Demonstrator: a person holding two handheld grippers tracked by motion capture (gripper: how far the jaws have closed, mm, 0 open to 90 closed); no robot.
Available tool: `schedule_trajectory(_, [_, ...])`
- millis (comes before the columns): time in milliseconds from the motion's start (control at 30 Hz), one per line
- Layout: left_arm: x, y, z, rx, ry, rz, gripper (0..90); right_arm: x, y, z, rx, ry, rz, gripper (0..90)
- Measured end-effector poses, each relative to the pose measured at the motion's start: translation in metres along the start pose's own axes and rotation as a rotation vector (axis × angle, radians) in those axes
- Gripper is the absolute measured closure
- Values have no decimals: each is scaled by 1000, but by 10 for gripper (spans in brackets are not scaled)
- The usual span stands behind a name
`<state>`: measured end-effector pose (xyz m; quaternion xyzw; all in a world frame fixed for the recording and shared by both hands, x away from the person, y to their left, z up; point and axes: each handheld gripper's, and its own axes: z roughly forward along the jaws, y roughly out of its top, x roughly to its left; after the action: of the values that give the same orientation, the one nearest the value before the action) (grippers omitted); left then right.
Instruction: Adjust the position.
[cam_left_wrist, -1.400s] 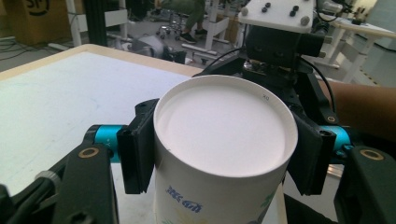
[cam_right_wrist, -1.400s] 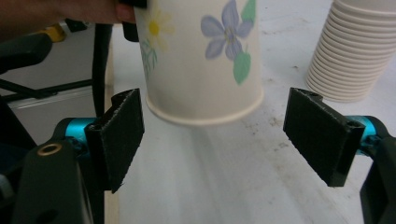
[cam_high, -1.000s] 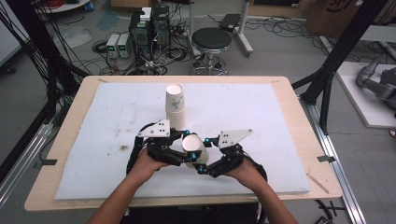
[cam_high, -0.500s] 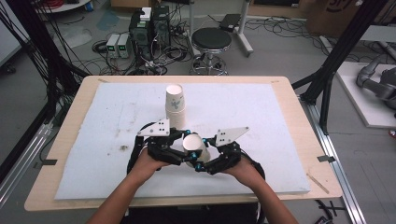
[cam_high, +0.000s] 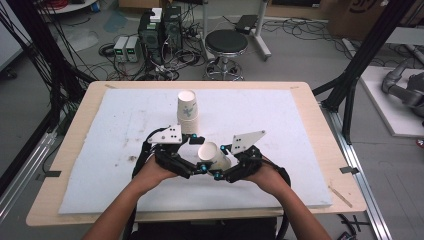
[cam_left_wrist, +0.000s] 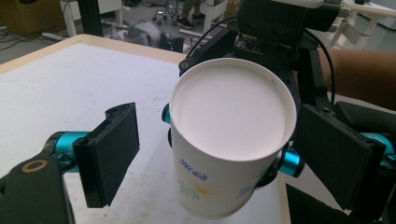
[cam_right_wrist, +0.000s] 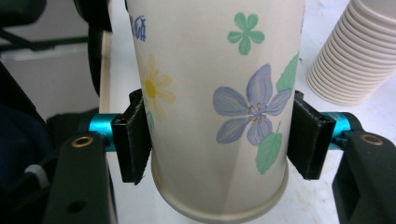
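While the right gripper (cam_right_wrist: 219, 140) pinches the light, easily crushed paper cup (cam_right_wrist: 215, 93) near its base (stiffest there), the left gripper's (cam_left_wrist: 224, 158) jaws, just opened, stand spread beside it.

White foam mat (cam_high: 280, 120) on wooden table (cam_high: 310, 95); black stool (cam_high: 226, 42) behind.

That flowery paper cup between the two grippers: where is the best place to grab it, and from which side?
Grip the paper cup across its side wall, low toward the base, coming in square to the wall, probably as the right gripper does: its jaws have just been closing and its pads now press opposite sides there. The wall is stiffer near the base. The left gripper has just opened, with one pad clear of the cup.
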<state>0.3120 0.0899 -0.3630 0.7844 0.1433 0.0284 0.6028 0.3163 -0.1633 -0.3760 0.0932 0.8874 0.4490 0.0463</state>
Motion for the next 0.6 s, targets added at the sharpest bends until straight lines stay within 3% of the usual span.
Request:
schedule_trajectory(333, [3, 4, -2, 102, -24, 13, 148, -2, 13, 3, 161, 1, -89, 338])
schedule_trajectory(433, [3, 4, -2, 112, -28, 18, 148, -2, 17, 4, 183, 11, -95, 337])
schedule_trajectory(600, [2, 5, -1, 129, -35, 20, 149, 0, 25, 6, 266, 17, -134, 337])
